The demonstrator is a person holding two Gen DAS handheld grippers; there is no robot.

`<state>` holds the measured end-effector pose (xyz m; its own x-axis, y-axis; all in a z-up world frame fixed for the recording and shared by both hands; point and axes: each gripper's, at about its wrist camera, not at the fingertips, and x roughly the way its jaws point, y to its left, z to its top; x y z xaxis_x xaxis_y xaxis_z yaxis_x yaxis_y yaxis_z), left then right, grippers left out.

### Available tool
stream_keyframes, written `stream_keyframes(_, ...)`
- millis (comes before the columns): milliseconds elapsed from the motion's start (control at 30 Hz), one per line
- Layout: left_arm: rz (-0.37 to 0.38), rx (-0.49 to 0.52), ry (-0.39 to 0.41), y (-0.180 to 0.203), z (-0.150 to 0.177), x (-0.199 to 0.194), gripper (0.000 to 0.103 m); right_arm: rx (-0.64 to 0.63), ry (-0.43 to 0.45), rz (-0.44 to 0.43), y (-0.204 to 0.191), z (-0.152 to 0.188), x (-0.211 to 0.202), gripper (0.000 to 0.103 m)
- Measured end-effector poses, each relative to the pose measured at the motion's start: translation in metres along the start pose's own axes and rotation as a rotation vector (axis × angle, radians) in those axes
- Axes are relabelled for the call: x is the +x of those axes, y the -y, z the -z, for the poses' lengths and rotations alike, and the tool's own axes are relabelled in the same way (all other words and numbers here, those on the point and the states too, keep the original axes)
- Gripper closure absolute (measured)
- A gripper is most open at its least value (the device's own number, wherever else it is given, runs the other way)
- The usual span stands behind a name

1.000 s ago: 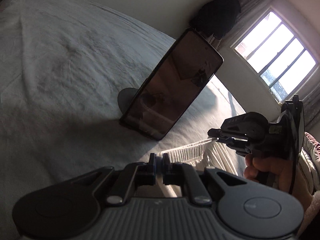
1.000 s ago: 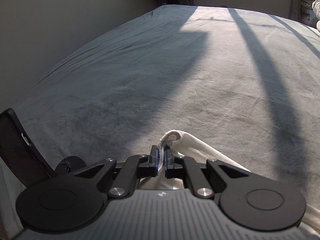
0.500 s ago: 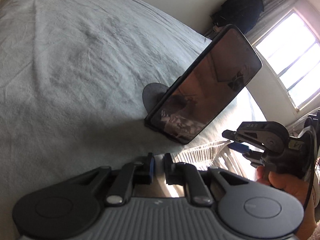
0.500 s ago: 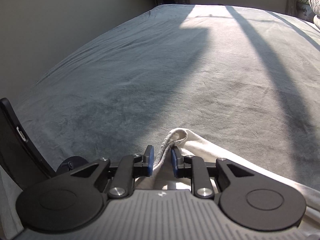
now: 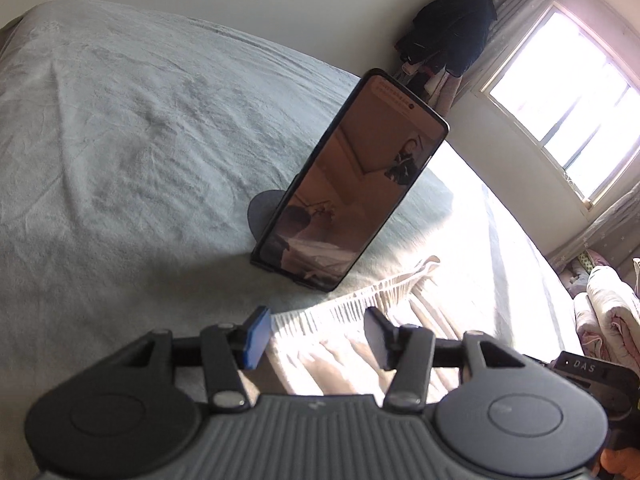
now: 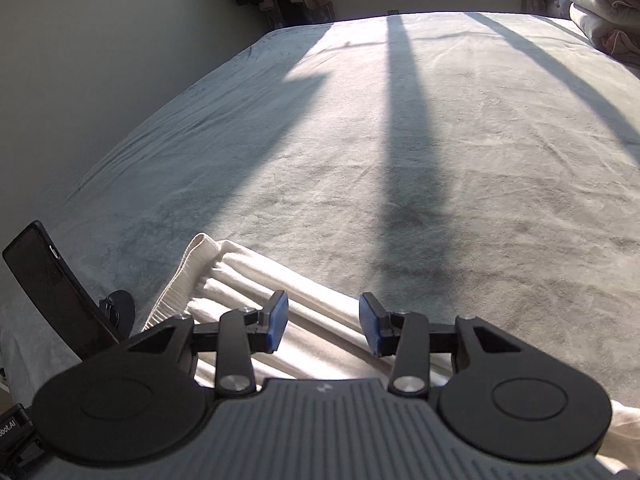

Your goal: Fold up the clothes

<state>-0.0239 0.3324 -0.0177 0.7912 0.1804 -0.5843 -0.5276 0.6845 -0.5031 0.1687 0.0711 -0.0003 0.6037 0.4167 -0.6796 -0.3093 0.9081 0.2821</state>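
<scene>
A cream garment with a ribbed hem (image 5: 360, 300) lies on the grey bed sheet (image 5: 140, 140), wrinkled into long folds. It also shows in the right wrist view (image 6: 256, 276). My left gripper (image 5: 316, 334) is open and empty, just above the garment's hem edge. My right gripper (image 6: 323, 322) is open and empty, hovering over the garment's folds. Part of the right gripper's body (image 5: 596, 376) shows at the left view's lower right.
A black phone (image 5: 352, 204) stands propped on a round stand (image 5: 264, 210) just beyond the garment; it also shows in the right wrist view (image 6: 52, 292). Folded bedding (image 6: 600, 0) lies at the bed's far right. Dark clothes (image 5: 448, 36) hang by the window.
Both grippers were shut on the garment's edge one second ago. Both have opened wide and let it go, and it now lies on the bed. Both have drawn back a little.
</scene>
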Motion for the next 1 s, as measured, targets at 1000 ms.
stream_keyframes(1000, 0.508, 0.624, -0.409, 0.149, 0.139, 0.008, 0.049, 0.325, 0.079, 0.207, 0.246, 0.119, -0.171, 0.048)
